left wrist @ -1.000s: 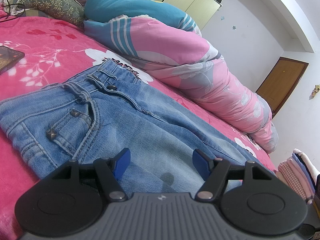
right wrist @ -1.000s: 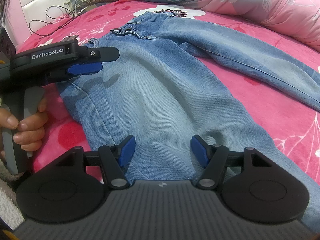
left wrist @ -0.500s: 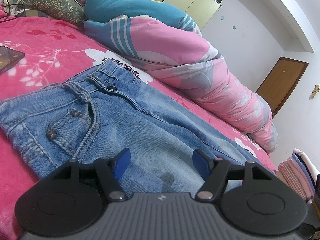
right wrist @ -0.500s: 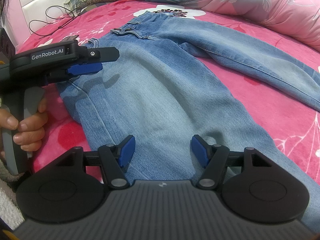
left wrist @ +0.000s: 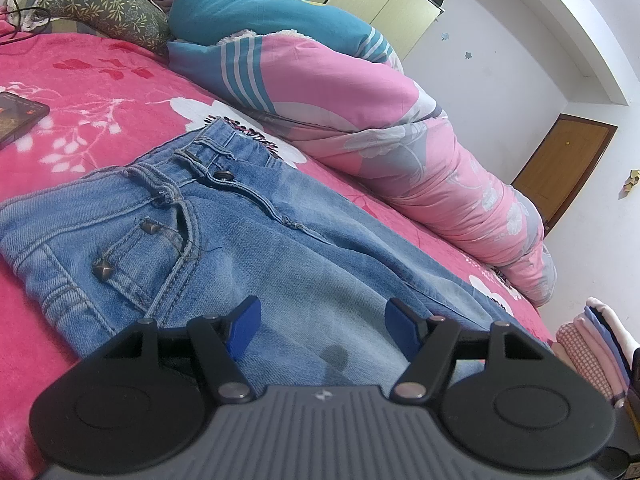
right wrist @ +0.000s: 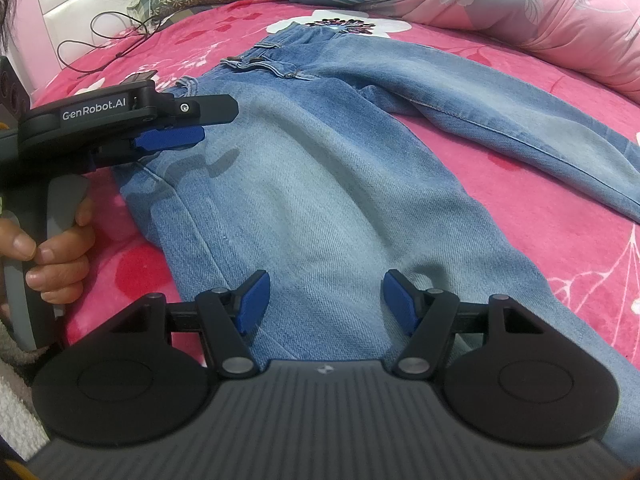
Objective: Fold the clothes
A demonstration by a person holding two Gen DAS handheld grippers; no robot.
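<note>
A pair of light blue jeans (left wrist: 248,240) lies flat on the pink floral bedsheet (left wrist: 92,92), waistband toward the pillows, legs spread apart in the right wrist view (right wrist: 320,184). My left gripper (left wrist: 322,326) is open and empty, hovering just above the jeans' near hip and thigh. It also shows from the side in the right wrist view (right wrist: 172,138), over the jeans' left edge. My right gripper (right wrist: 326,300) is open and empty, low over the near trouser leg.
A rolled pink and teal quilt (left wrist: 360,112) lies along the bed's far side. A floral pillow (left wrist: 100,4) sits at the head, with a black cable (right wrist: 116,32) nearby. A dark phone (left wrist: 16,118) lies on the sheet. Folded clothes (left wrist: 596,344) are stacked at right.
</note>
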